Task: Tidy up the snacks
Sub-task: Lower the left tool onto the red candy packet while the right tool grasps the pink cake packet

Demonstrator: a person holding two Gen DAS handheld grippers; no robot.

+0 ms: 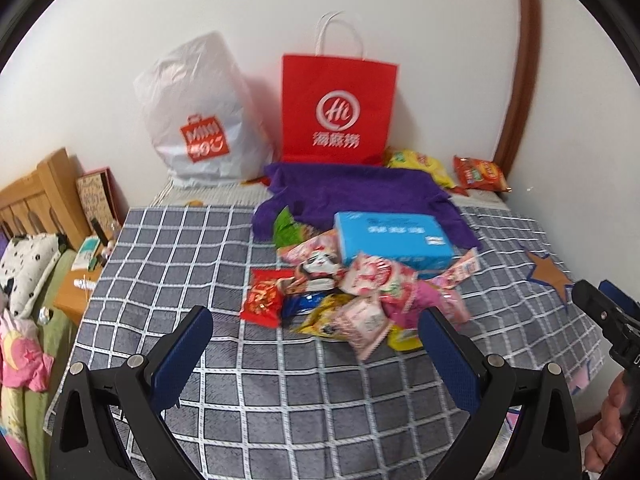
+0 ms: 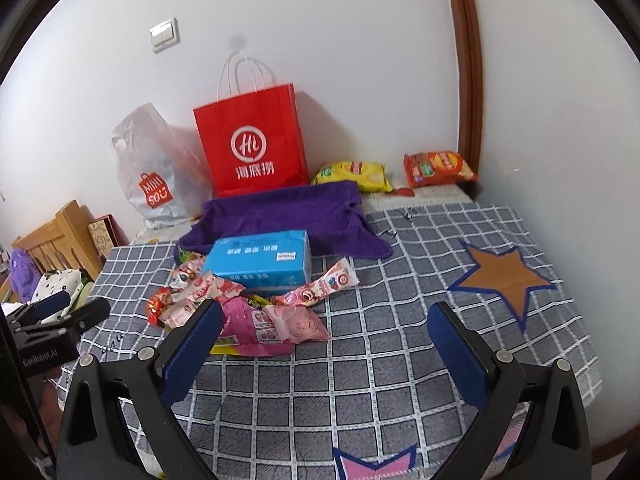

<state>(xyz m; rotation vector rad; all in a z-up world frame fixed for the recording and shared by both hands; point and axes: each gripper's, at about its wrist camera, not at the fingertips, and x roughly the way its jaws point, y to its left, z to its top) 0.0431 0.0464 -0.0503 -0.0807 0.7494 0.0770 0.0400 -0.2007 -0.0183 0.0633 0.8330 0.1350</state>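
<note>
A heap of snack packets [image 1: 352, 300] lies on a grey checked cloth [image 1: 180, 248]; the same pile [image 2: 248, 308] shows in the right wrist view. A blue box [image 1: 394, 240] rests at the heap's back [image 2: 260, 260]. My left gripper [image 1: 316, 328] hovers open just short of the pile with nothing between its blue pads. My right gripper [image 2: 324, 320] is open too, its left finger beside a pink packet [image 2: 280, 324]. A red paper bag [image 1: 338, 108] and a white plastic bag [image 1: 200, 116] stand against the wall. Yellow [image 2: 354, 174] and orange [image 2: 438, 168] chip bags lie at the back right.
A purple towel [image 1: 360, 196] is spread behind the box. A wooden headboard [image 1: 40, 200] and a bedside table [image 1: 76, 292] with small items stand left of the cloth, with bedding [image 1: 28, 272] below. A brown star patch [image 2: 504, 276] marks the cloth at right.
</note>
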